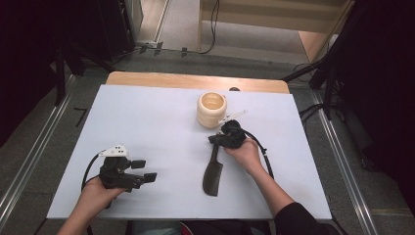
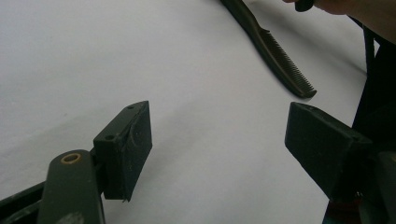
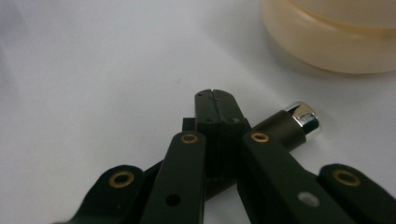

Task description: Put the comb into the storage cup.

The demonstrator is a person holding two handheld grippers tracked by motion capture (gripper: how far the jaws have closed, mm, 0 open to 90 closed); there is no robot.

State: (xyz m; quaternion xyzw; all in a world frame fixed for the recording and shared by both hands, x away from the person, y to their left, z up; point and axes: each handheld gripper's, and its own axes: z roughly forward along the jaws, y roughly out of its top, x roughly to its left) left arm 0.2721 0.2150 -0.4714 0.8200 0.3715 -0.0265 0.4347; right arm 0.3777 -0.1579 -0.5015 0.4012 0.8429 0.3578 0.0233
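Comb [image 1: 213,171] on table [image 1: 147,122], cup [image 1: 212,109] behind it.

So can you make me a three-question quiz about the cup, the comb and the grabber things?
1. Where is the cup?
A. In the middle of the table's far part, beyond the comb
B. At the near left corner
C. On the floor

2. What colour is the comb?
A. Pink
B. Black
C. Yellow

3. How are the jaws of the left hand-held gripper?
A. Closed on the cup
B. Closed on the comb
C. Wide apart with nothing between them

Answers:
1 A: the high view shows the cup on the table, farther away than the comb.
2 B: the comb is dark all over, from its teeth to its handle.
3 C: in the left gripper view, the left hand-held gripper has only bare table between its jaws.
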